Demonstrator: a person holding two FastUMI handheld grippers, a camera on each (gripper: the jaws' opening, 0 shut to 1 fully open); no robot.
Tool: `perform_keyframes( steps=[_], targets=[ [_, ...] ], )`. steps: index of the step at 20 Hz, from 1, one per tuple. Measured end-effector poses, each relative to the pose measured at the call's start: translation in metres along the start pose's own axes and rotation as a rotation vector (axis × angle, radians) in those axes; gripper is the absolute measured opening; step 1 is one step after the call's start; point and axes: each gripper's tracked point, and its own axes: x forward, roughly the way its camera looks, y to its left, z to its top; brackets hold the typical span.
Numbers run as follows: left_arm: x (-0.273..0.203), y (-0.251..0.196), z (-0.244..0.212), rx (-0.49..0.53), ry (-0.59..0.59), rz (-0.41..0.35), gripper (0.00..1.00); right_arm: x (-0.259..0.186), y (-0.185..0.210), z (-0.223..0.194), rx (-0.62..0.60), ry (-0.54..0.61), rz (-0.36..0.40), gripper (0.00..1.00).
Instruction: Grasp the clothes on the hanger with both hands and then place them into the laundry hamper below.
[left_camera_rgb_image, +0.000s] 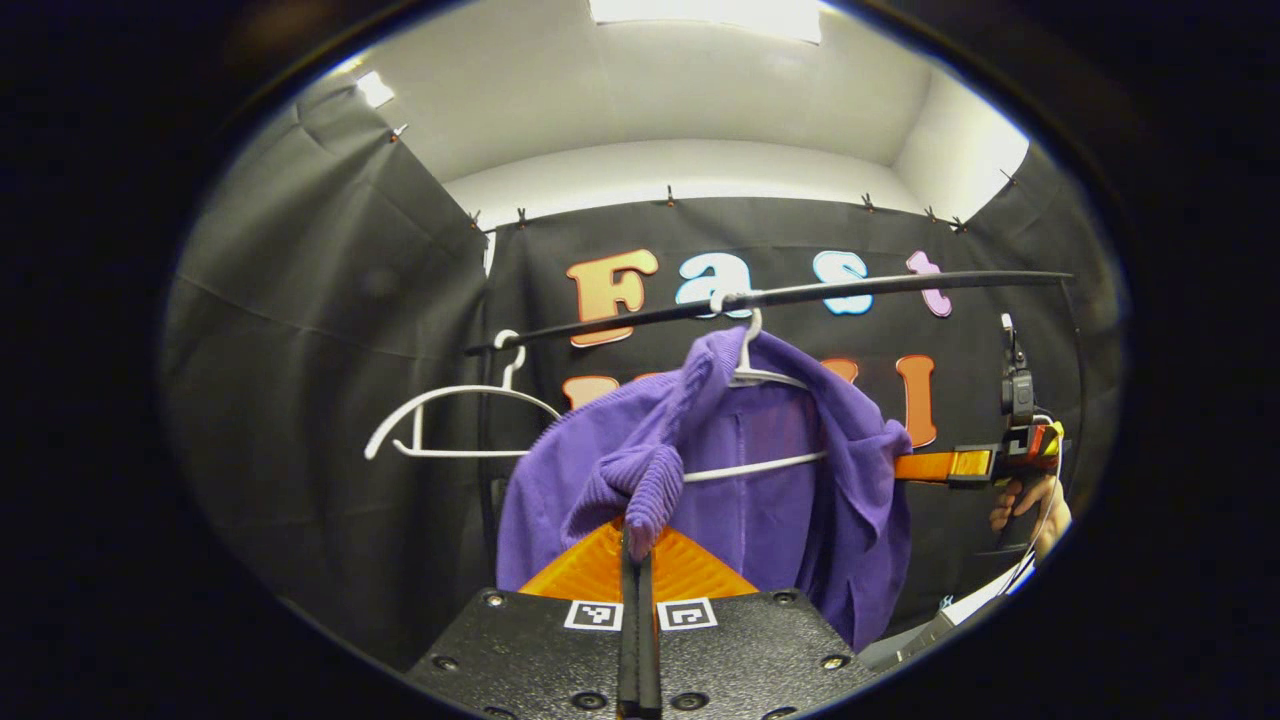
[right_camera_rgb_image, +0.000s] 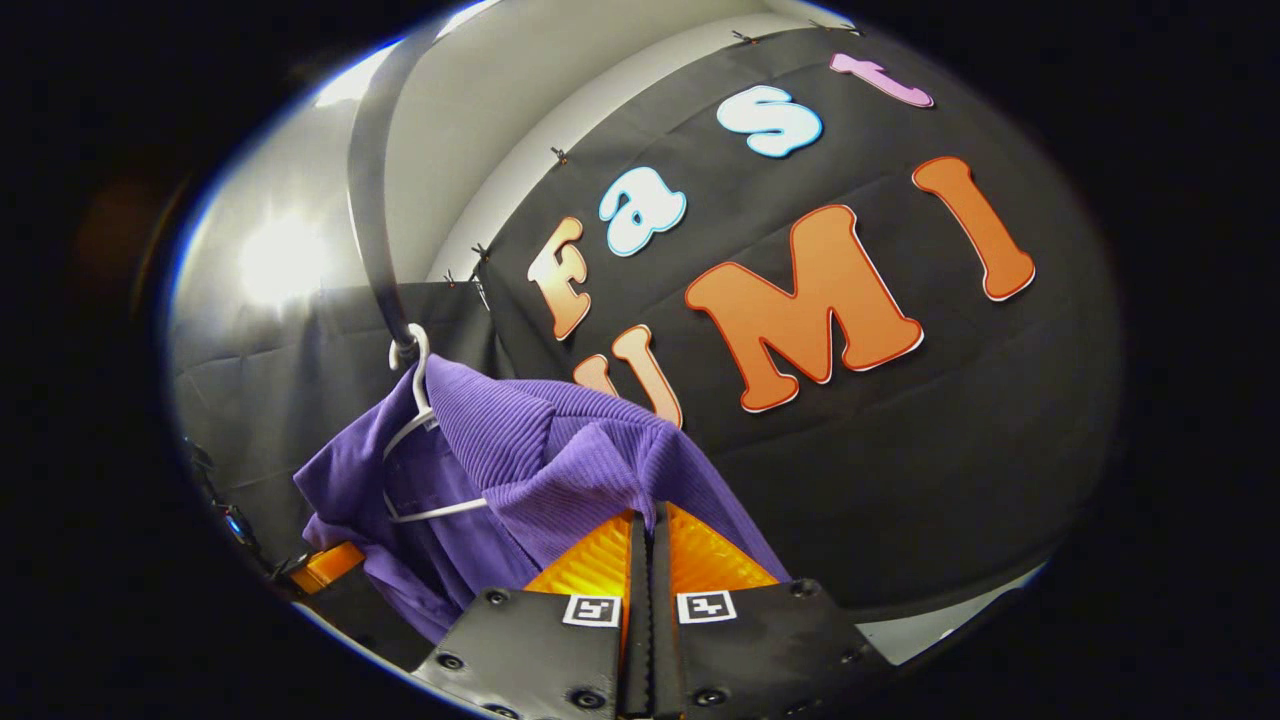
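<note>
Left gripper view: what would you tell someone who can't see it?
The left gripper is shut on a purple sweater hanging from a white hanger on a black rail. An empty white hanger hangs beside it.

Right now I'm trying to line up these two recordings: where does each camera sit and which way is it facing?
Left gripper view: rides on the left gripper, facing the purple garment on its white hanger under the black rail; its own fingers pinch a fold, and the other gripper with a hand shows at the right.
Right gripper view: rides on the right gripper, tilted, looking up along the garment's other side toward the booth wall; its fingers pinch cloth.
Shared: garment, hanger, rail.
</note>
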Motion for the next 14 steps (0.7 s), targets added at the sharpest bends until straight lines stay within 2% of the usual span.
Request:
perform_keyframes(
  steps=[3,7,12,14],
  targets=[
    [-0.007,0.034,0.015,0.017,-0.021,0.046,0.00,0.007,-0.012,0.013,0.012,-0.003,-0.023,0.07],
    [0.001,0.071,0.046,0.104,-0.067,0.128,0.00,0.024,-0.033,0.034,-0.013,-0.019,-0.098,0.07],
    [0.026,0.104,0.077,0.192,-0.114,0.223,0.00,0.038,-0.040,0.049,0.027,-0.038,-0.119,0.07],
    [0.040,0.115,0.083,0.186,-0.117,0.247,0.00,0.043,-0.043,0.053,0.048,-0.058,-0.123,0.07]
  ],
)
